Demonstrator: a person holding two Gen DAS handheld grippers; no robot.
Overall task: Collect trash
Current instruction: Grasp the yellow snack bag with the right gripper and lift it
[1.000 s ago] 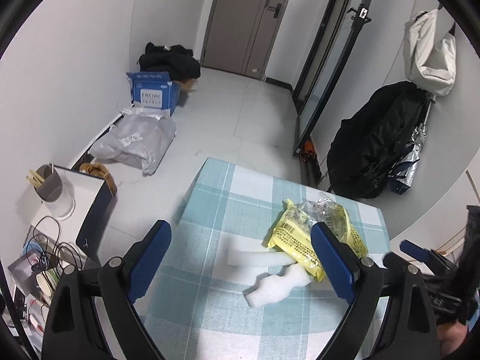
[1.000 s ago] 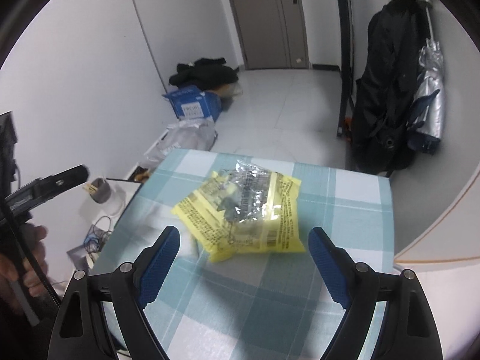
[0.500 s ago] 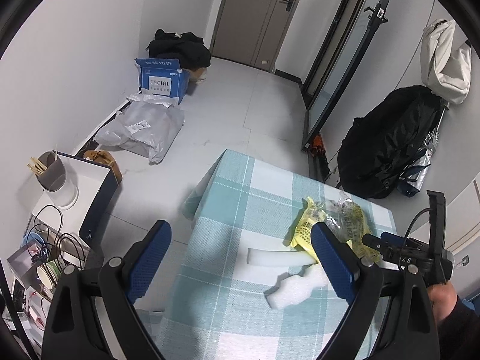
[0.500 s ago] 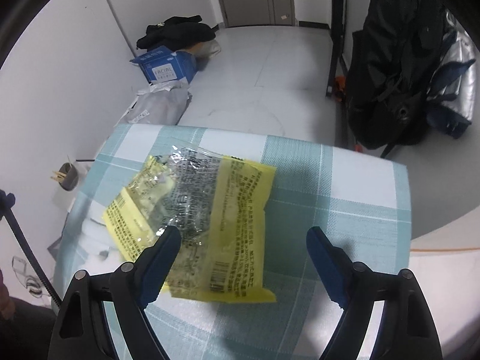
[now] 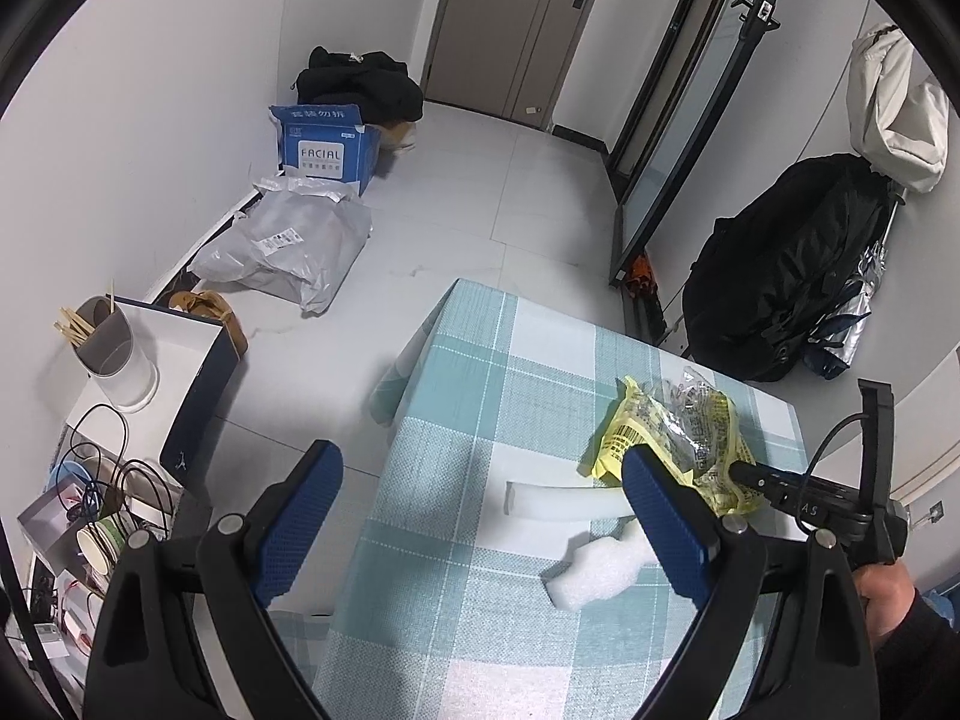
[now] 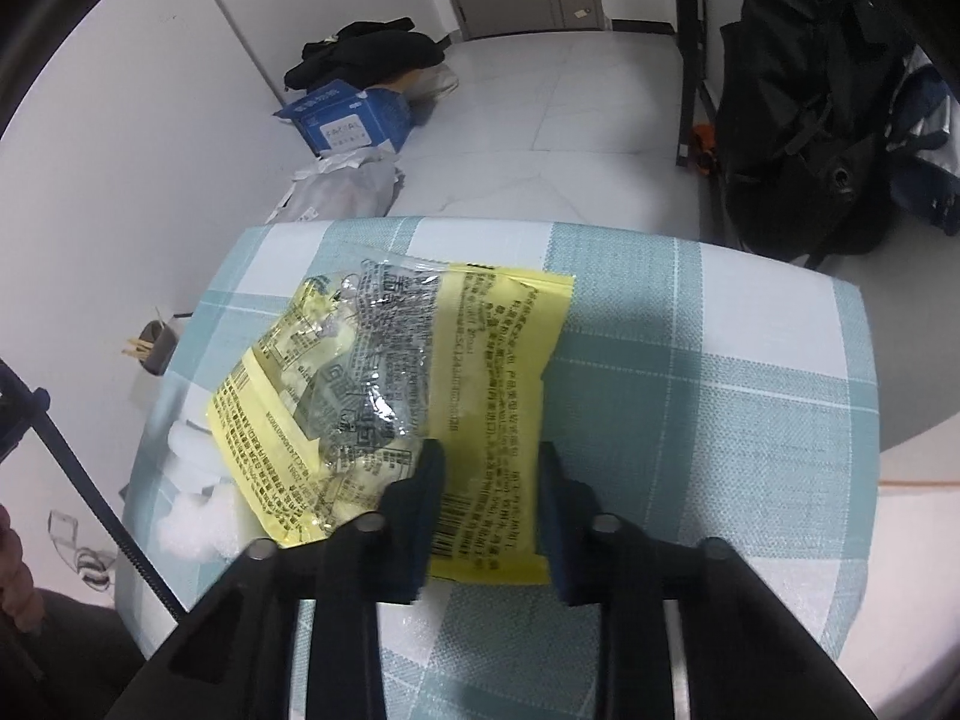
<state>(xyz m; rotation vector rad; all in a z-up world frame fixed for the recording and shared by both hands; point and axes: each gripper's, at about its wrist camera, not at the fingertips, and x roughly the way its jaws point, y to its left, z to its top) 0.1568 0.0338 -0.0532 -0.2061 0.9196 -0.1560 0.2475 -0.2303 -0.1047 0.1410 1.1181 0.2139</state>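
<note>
step: right tongs closing on the yellow snack wrapper, its near edge between the jaws
left tongs: wide open, empty
next: probably lift it off the counter

Beyond the jaws, a blue carton and a grey plastic mailer bag lie on the floor against the wall. A black bag leans far right of them. Left of the jaws, a grey cup holds sticks.

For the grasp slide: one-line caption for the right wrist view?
Right gripper closing its jaws on the near edge of a yellow snack wrapper lying on the checked tablecloth.
</note>
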